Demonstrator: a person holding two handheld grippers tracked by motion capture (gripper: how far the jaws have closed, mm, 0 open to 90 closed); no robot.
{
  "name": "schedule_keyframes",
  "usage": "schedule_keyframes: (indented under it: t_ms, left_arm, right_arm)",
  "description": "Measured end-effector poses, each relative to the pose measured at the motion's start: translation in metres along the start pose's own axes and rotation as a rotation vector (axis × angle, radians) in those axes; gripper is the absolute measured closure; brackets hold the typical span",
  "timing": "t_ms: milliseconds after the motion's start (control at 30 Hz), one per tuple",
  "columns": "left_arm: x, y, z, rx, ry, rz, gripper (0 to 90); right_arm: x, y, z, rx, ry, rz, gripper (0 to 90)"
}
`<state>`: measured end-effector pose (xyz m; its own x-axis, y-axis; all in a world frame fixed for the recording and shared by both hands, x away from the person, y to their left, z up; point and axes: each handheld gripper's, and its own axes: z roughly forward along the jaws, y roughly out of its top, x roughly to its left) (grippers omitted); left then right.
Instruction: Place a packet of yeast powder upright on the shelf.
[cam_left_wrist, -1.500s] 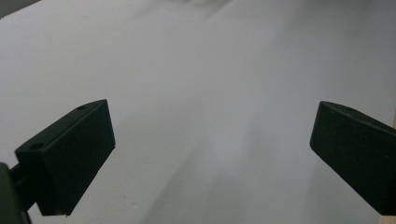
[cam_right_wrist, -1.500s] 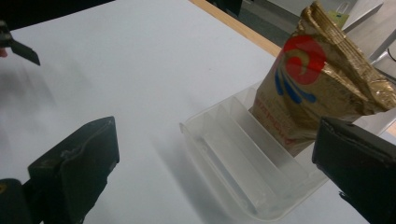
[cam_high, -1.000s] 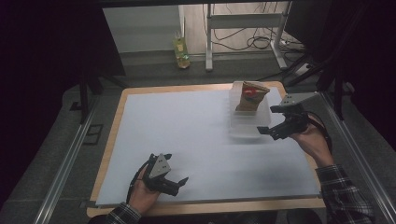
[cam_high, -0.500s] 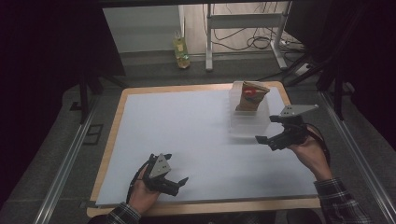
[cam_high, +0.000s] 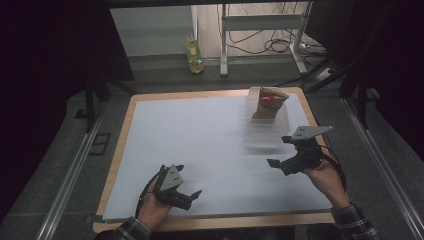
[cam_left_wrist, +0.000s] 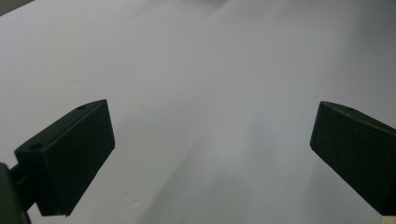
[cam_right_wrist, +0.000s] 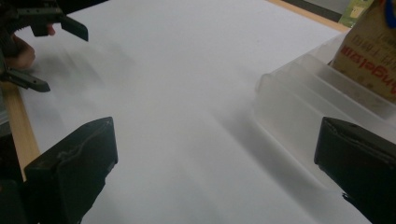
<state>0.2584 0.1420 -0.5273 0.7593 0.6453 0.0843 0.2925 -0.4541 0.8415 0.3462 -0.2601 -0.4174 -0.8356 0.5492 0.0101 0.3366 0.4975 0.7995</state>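
A clear plastic bin (cam_high: 264, 134) stands at the table's far right, and an upright brown snack bag (cam_high: 269, 103) with a red patch leans in its far end. My right gripper (cam_high: 280, 151) hovers just in front of the bin, open and holding nothing. In the right gripper view, the bin (cam_right_wrist: 299, 95) and the bag (cam_right_wrist: 369, 51) lie ahead to the right of the gripper (cam_right_wrist: 215, 172). My left gripper (cam_high: 188, 181) rests near the front left edge, open and empty. The left gripper view has its jaws (cam_left_wrist: 210, 154) spread over bare white tabletop.
The white table top (cam_high: 200, 145) has a wooden border (cam_high: 120, 150). Metal rails (cam_high: 70, 170) run along both sides. A yellow-green bottle (cam_high: 194, 55) and cables lie on the floor behind. In the right gripper view, the left gripper (cam_right_wrist: 53, 53) appears far left.
My right gripper has drawn back from the bin toward the front edge and a little to the left. The left gripper has stayed put.
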Motion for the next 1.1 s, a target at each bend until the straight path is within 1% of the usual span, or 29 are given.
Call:
schedule_keyframes:
  t_ms: [167, 267, 333, 400, 567, 633, 767, 900, 1100]
  left_arm:
    - [0.000, 0.000, 0.000, -0.001, -0.001, 0.000, 0.2]
    - [0.000, 0.000, 0.000, 0.000, 0.000, 0.002, 0.2]
    - [0.000, 0.000, 0.000, 0.000, -0.001, 0.001, 0.2]
    - [0.000, 0.000, 0.000, 0.005, -0.001, 0.004, 0.2]
    - [0.000, 0.000, 0.000, 0.005, 0.000, 0.007, 0.2]
    - [0.000, 0.000, 0.000, 0.005, 0.001, 0.007, 0.2]
    - [0.000, 0.000, 0.000, 0.004, 0.000, 0.007, 0.2]
    - [-0.001, 0.000, 0.000, 0.004, 0.000, 0.008, 0.2]
    - [-0.001, 0.000, 0.001, 0.014, -0.003, 0.014, 0.2]
  right_arm:
    - [0.008, -0.007, 0.007, 0.012, 0.010, -0.001, 0.0]
    - [0.014, -0.012, 0.012, 0.019, 0.006, -0.016, 0.0]
    - [0.017, -0.014, 0.014, 0.017, 0.000, -0.035, 0.0]
    - [0.021, -0.017, 0.016, 0.013, -0.007, -0.042, 0.0]
    - [0.029, -0.025, 0.022, -0.005, 0.016, -0.028, 0.0]
    - [0.030, -0.028, 0.024, -0.008, 0.012, -0.029, 0.0]
    - [0.034, -0.035, 0.028, -0.006, 0.020, -0.023, 0.0]
    - [0.039, -0.042, 0.034, 0.002, 0.020, -0.029, 0.0]
    - [0.045, -0.050, 0.044, 0.017, 0.028, -0.026, 0.0]
